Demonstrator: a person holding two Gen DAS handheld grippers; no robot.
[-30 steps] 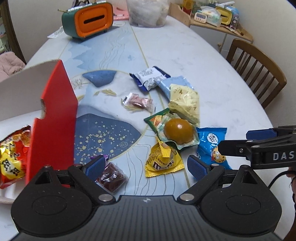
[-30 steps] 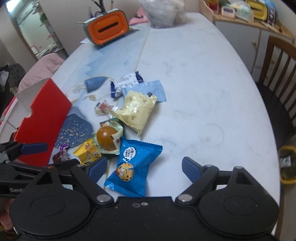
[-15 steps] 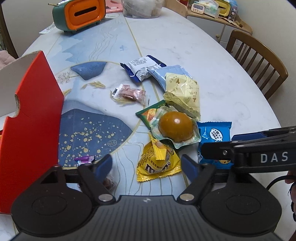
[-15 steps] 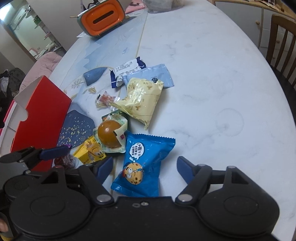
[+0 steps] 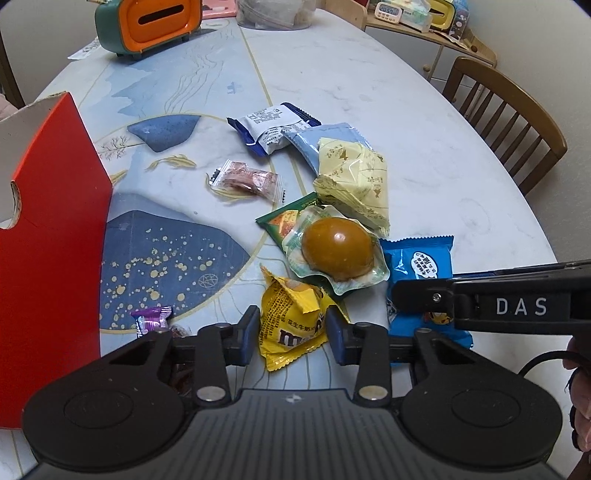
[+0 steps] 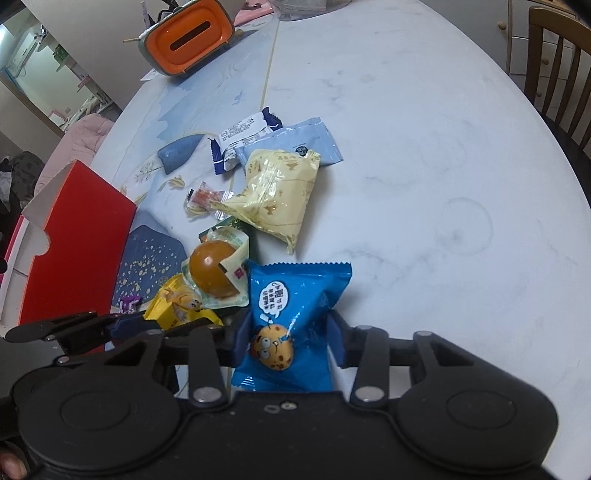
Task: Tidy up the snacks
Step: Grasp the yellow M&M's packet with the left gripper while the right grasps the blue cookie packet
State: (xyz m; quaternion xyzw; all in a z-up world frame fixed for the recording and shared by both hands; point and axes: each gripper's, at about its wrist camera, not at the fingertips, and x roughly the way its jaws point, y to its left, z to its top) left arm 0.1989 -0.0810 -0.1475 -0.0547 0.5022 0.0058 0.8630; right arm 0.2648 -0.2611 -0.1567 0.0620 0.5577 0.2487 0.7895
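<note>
Between the blue pads of my left gripper [image 5: 290, 332] sits the yellow candy bag [image 5: 291, 325]. My jaws have just been closing on it, and now both pads press its crinkly sides. It lies on the table [image 5: 406, 122], just below the round brown treat [image 5: 338, 247] in its clear wrapper.

My right gripper [image 6: 286, 338] has been closing too. Its pads squeeze the bright blue cookie pack [image 6: 291, 317], which has a cookie face on it. That pack lies flat on the table, right beside the brown treat.

A small purple candy [image 5: 151, 319] lies just left of my left gripper. Next to it stands the red box [image 5: 48, 251], with its lid flap up.

Farther out are more snacks in a loose pile. A pale yellow bag [image 5: 354, 184] leans on a light blue pack [image 5: 321, 138]. A white and dark blue pack [image 5: 271, 125] touches the light blue one. A little pink candy [image 5: 247, 179] lies alone, a bit to the left. A green packet [image 5: 288, 218] peeks out from under the brown treat.

At the far end of the table is an orange and green box with a slot [image 5: 147, 26]. A wooden chair [image 5: 506, 122] stands at the right side.
</note>
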